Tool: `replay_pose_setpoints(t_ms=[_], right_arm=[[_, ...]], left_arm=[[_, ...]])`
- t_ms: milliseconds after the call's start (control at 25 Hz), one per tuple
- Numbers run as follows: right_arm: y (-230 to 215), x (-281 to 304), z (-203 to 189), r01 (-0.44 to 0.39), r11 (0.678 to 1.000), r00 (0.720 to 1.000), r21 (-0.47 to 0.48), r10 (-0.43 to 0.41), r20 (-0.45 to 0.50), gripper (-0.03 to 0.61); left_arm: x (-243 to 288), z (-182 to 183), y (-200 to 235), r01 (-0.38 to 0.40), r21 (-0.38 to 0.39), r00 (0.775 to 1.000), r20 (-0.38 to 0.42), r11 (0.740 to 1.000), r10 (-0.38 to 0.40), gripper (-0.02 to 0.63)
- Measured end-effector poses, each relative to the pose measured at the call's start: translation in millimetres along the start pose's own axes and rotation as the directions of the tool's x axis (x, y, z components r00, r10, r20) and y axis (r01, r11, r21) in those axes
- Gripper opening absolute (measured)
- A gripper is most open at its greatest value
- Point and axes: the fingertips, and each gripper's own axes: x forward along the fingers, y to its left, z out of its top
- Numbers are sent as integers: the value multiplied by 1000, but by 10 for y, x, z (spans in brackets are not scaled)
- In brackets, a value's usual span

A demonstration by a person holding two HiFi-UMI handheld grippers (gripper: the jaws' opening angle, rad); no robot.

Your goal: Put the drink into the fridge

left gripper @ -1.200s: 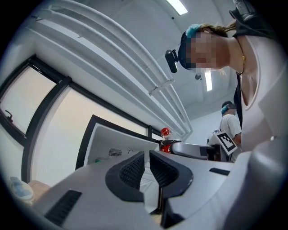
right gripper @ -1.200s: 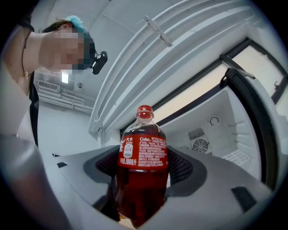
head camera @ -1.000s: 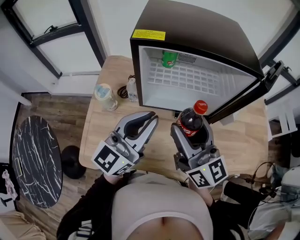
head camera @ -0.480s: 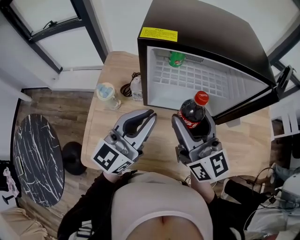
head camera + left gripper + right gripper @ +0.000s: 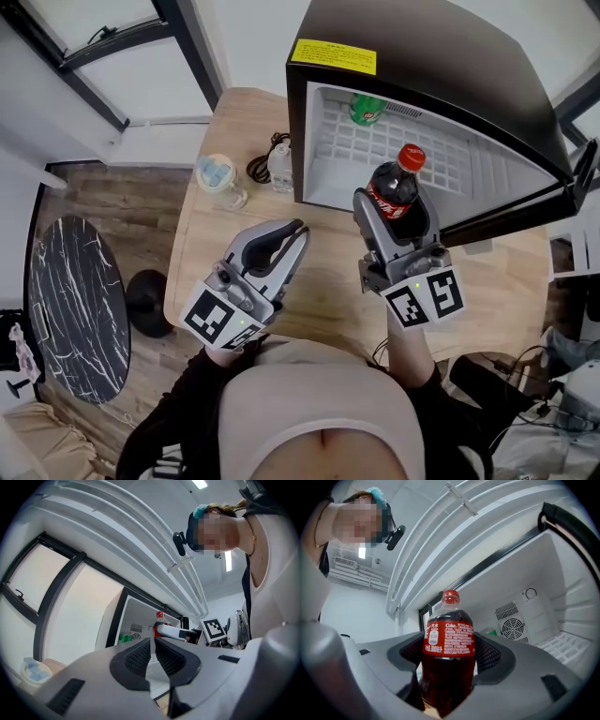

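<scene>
Right gripper clamped on cola mid-body, upright, cap up, right at the open fridge front, likely so it lands standing on the shelf. Left gripper clenched, empty, parked near over the worktop, clear of the path.
</scene>
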Motion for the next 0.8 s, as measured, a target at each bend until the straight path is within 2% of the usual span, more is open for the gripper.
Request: replay_pose_setpoints(t_ms=[440, 800], right_arm=[[-234, 388, -135, 25, 1000, 1000, -8, -25, -3, 330], [-365, 634, -250, 52, 998, 999, -36, -52, 6, 330]], left_arm=[[-195, -88, 172, -72, -2, 997, -34, 997, 72, 41], [-234, -145, 231, -91, -9, 994, -53, 996, 91, 41]])
